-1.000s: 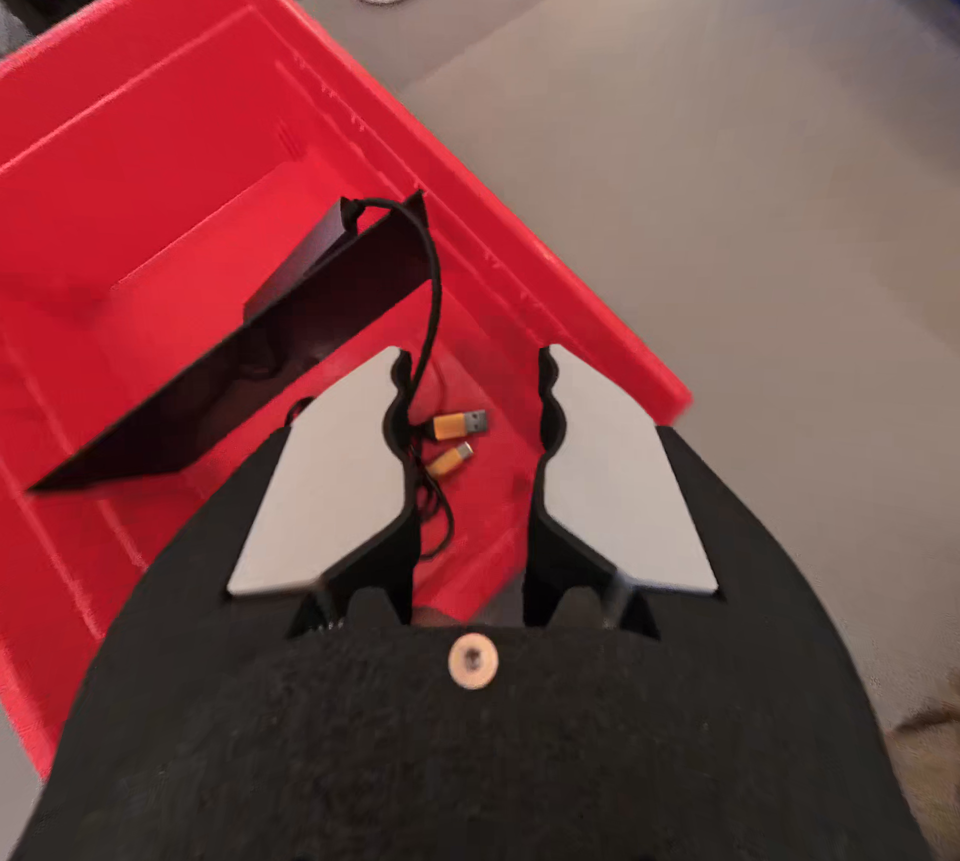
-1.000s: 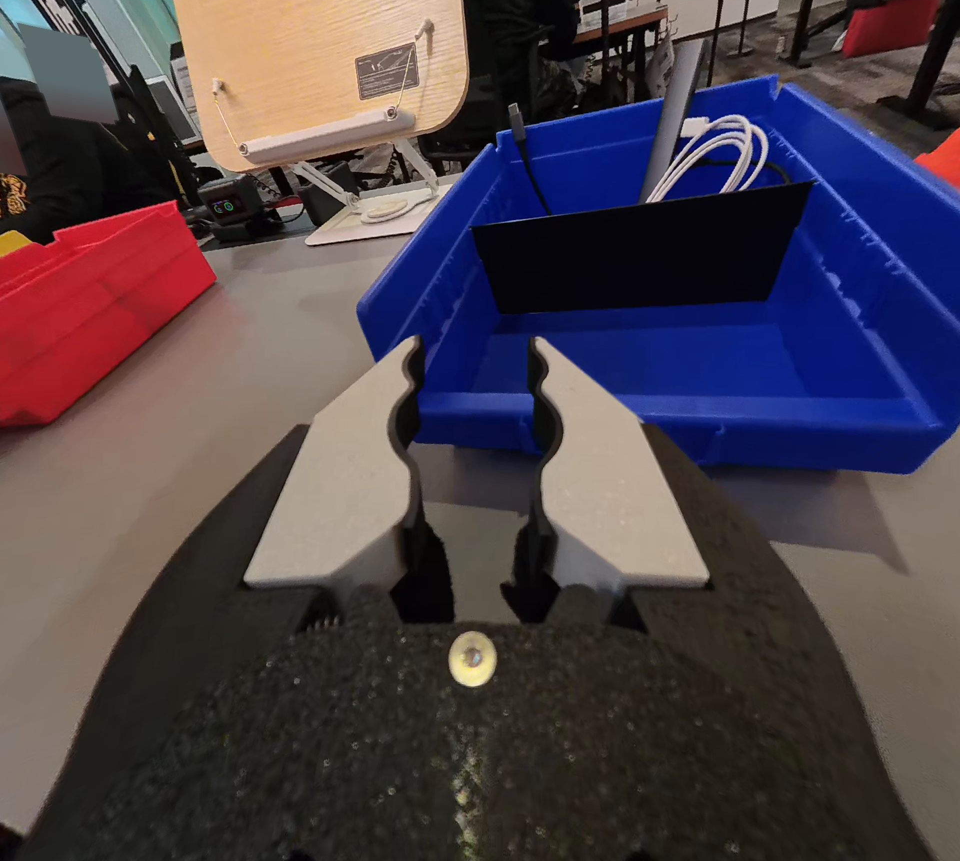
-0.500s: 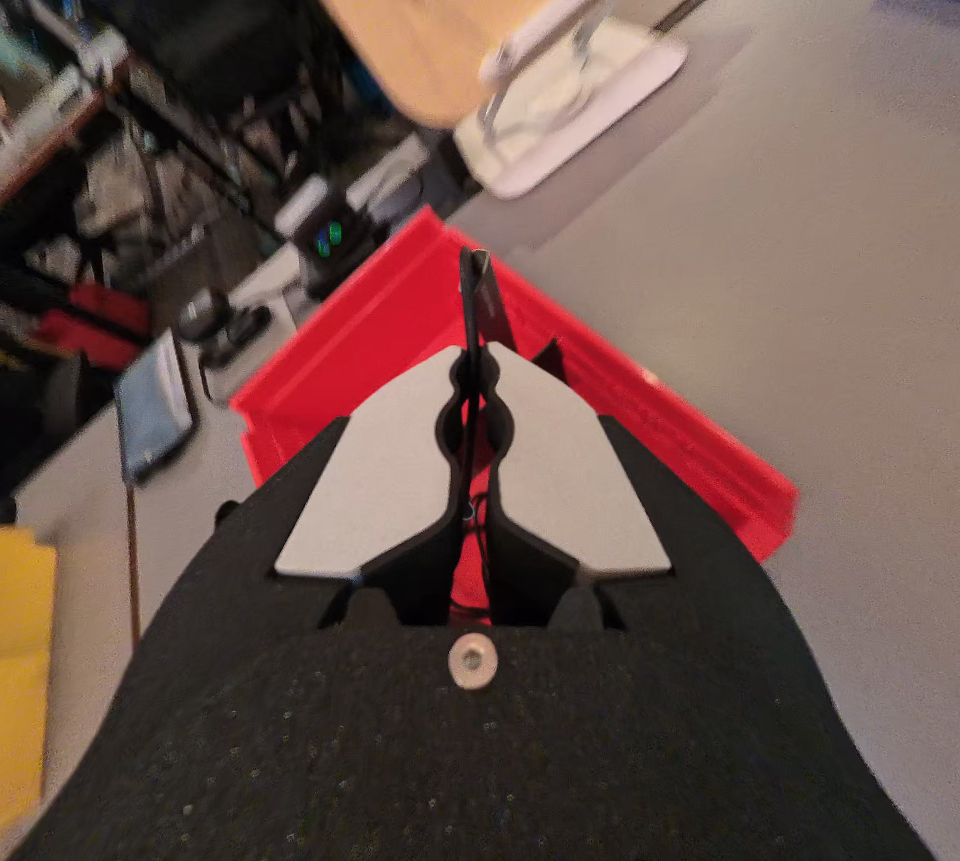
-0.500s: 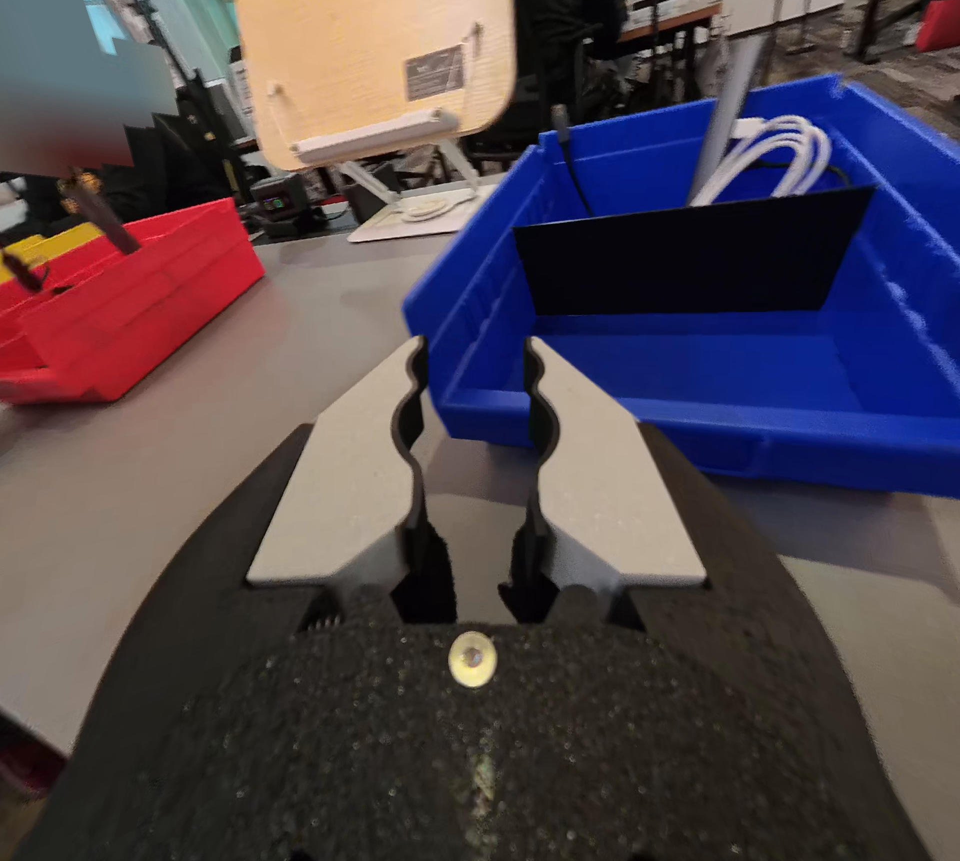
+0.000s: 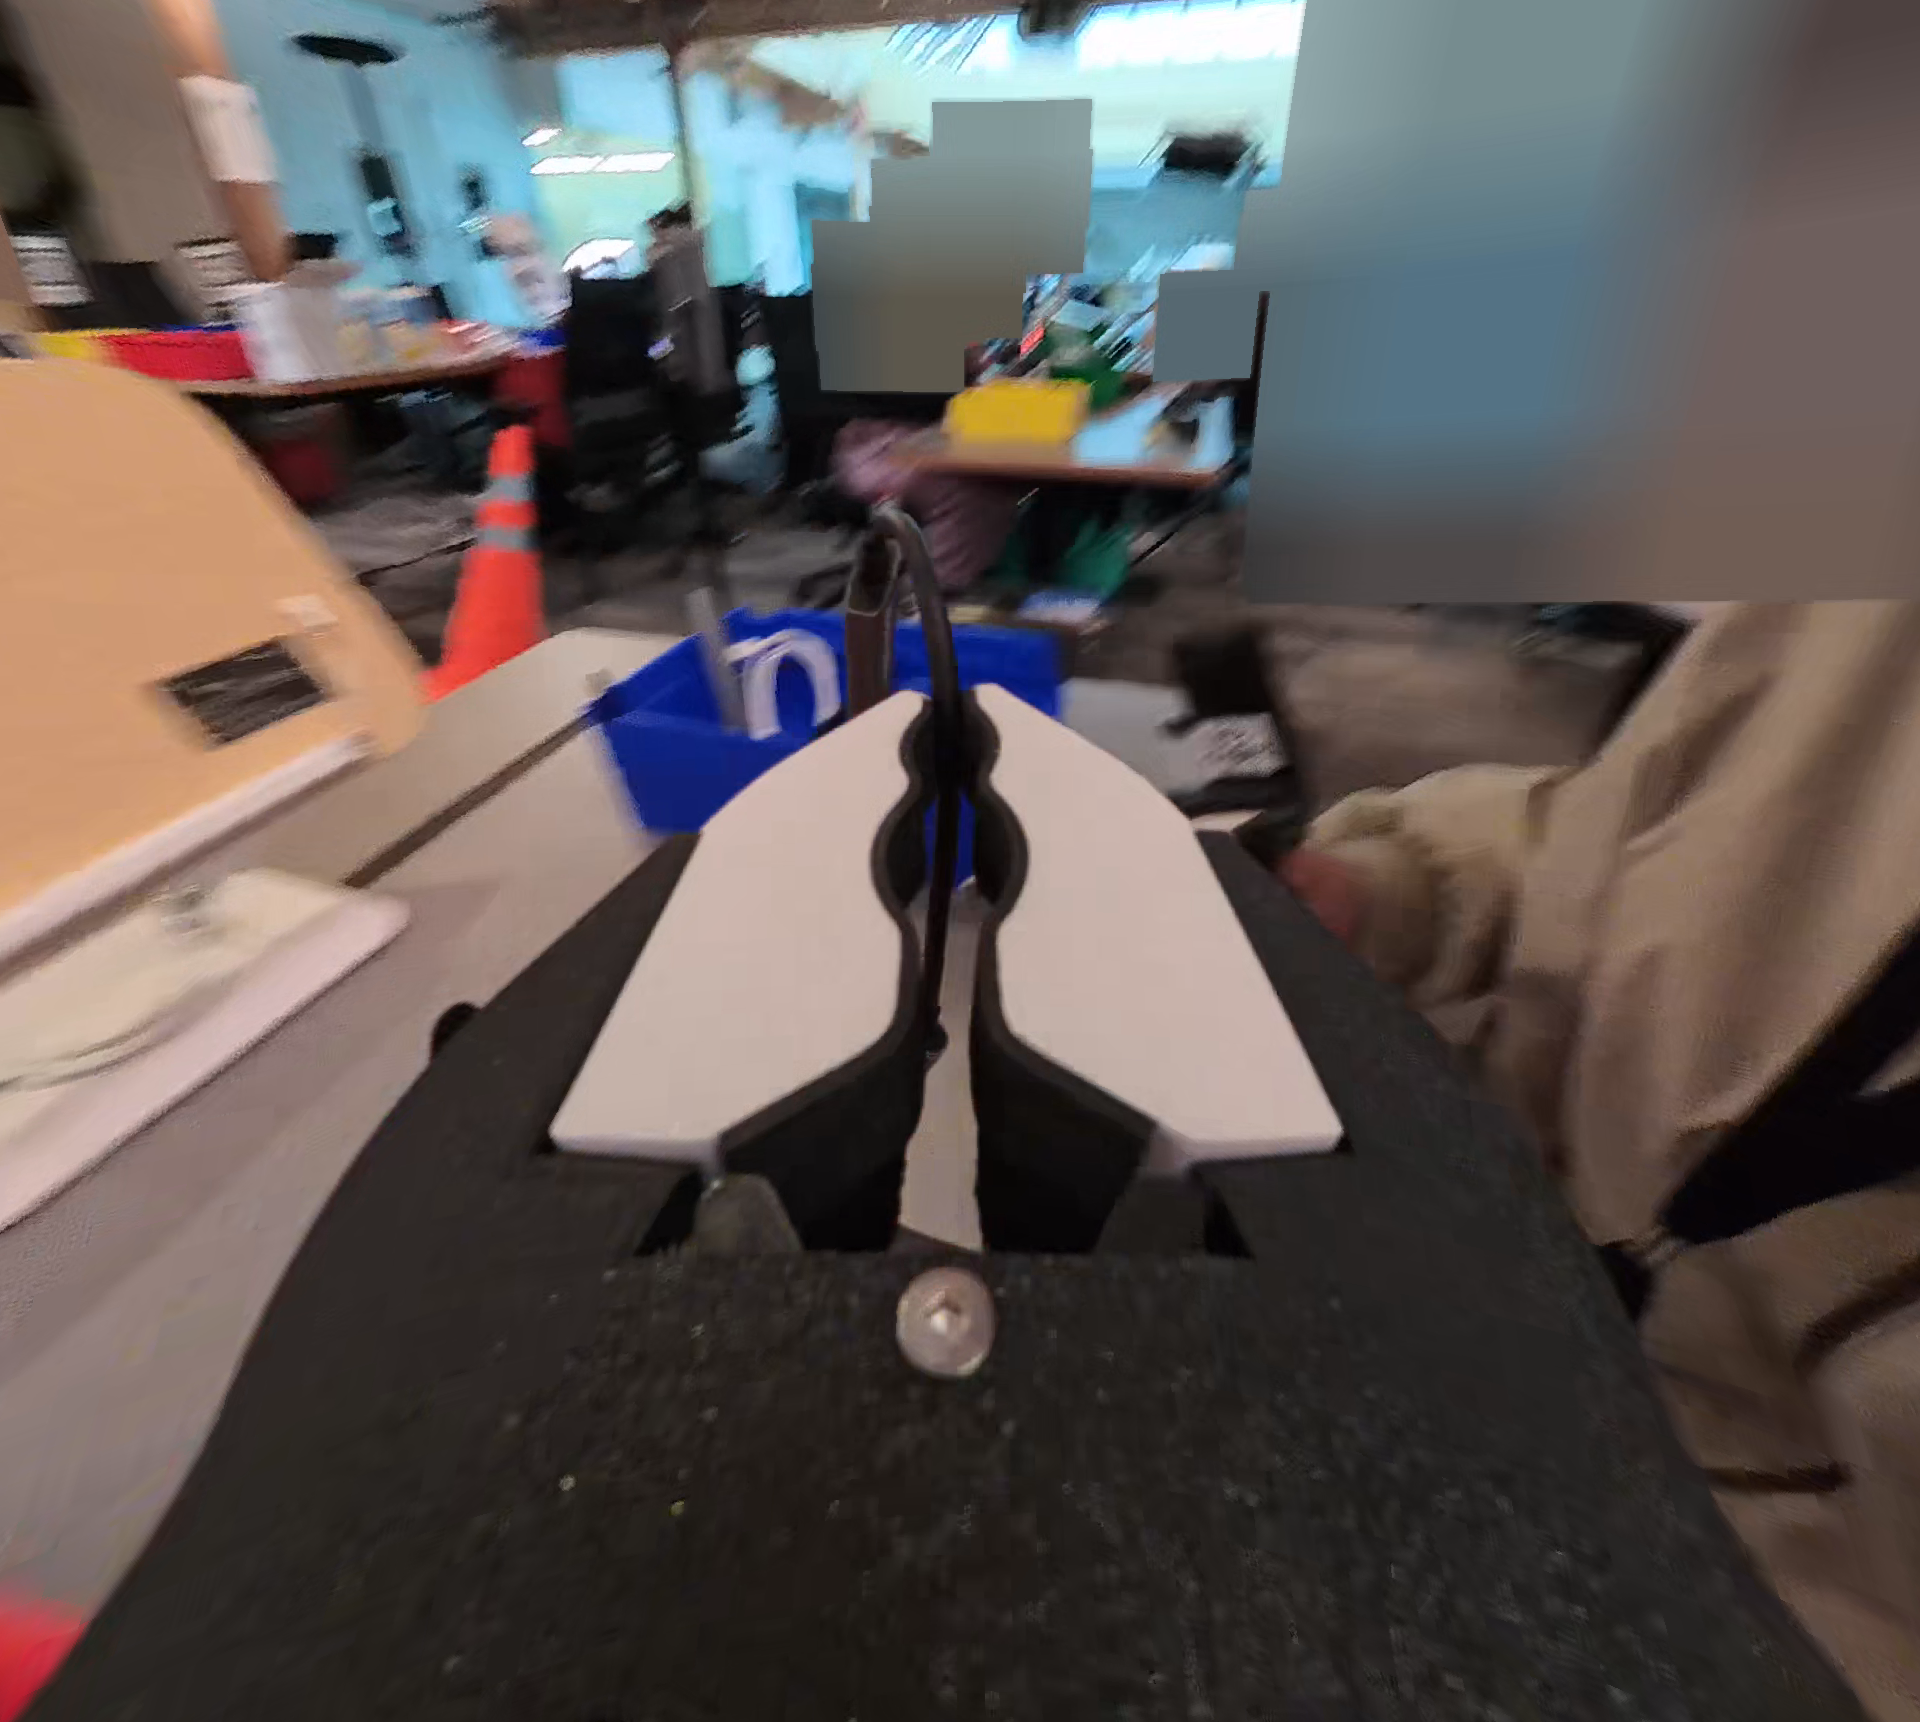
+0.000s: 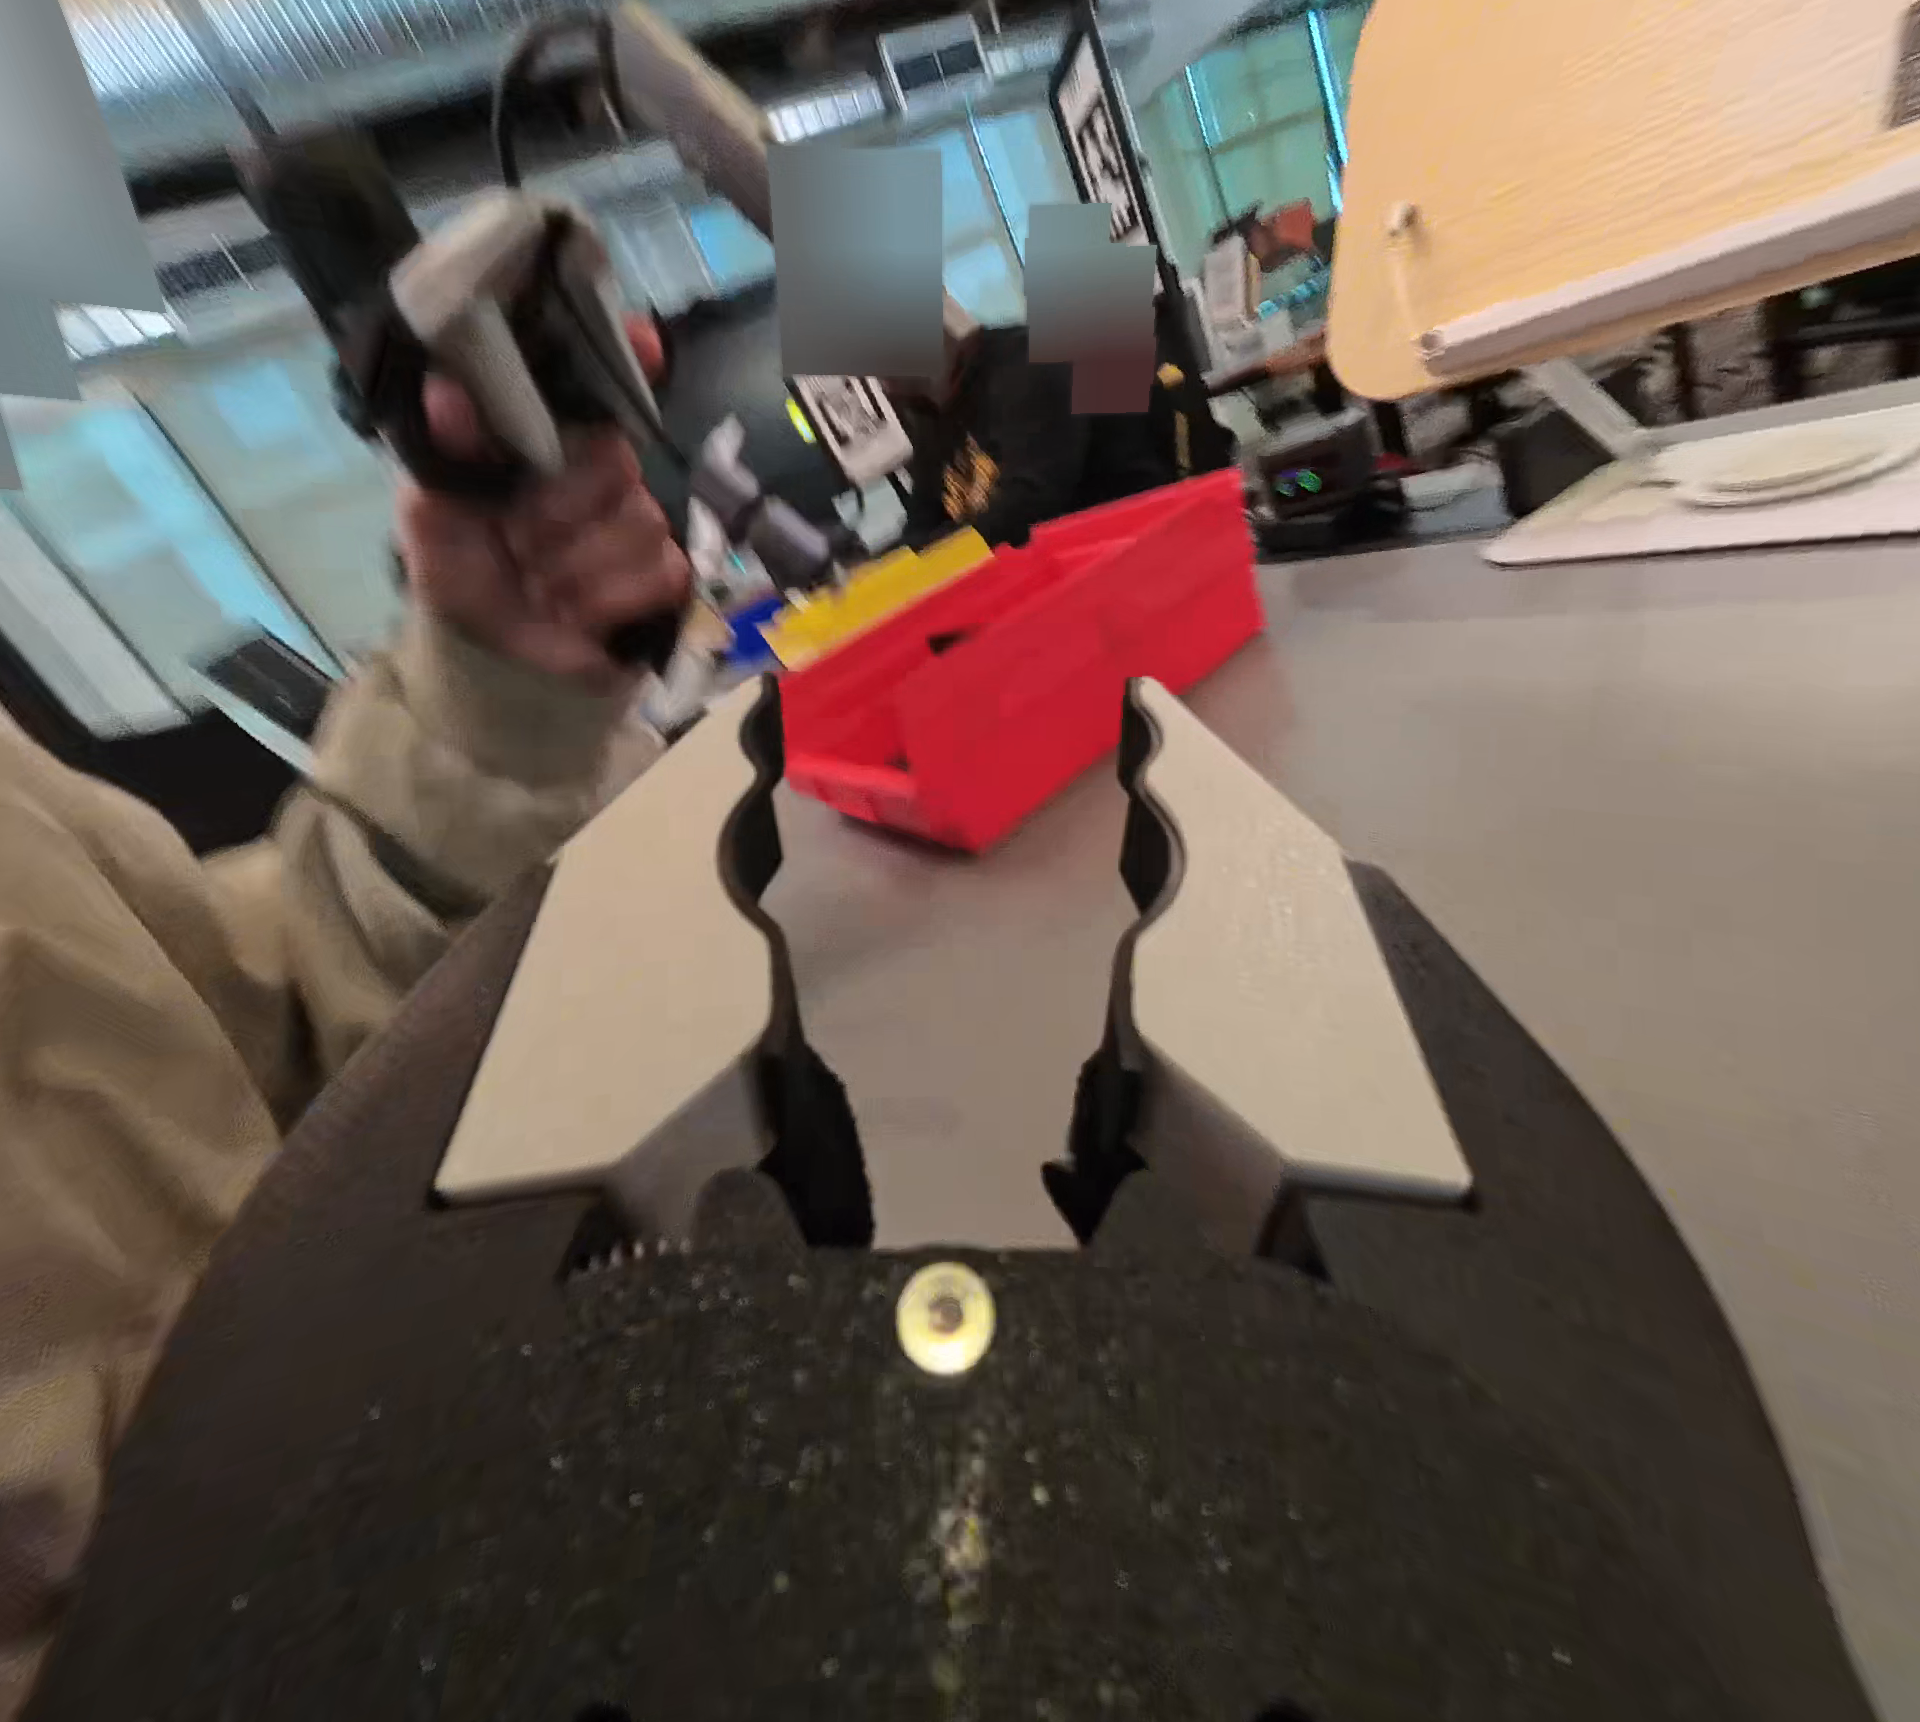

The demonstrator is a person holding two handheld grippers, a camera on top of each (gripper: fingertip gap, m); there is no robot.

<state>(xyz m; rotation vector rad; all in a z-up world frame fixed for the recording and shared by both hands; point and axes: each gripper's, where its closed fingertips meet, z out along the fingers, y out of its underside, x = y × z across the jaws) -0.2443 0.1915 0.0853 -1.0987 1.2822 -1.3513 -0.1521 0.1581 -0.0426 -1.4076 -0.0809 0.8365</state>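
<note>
The left gripper has its jaws closed on a thin black cable, which runs up the slot between the fingers and arches over at centre frame to a dark plug or adapter body hanging beside it. The cable is lifted clear of the grey surface, with nothing under it but air. Directly beyond the fingertips, at mid-frame, sits a blue bin holding a white coiled cable. A beige sleeve fills the right side.

The right gripper has its jaws spread wide and holds nothing. Just past its tips stands a red bin on the surface, with a yellow bin behind it. The left gripper shows in the upper left of that view, blurred, gripped by a hand.

The cable is out of any bin and not yet set down anywhere.
</note>
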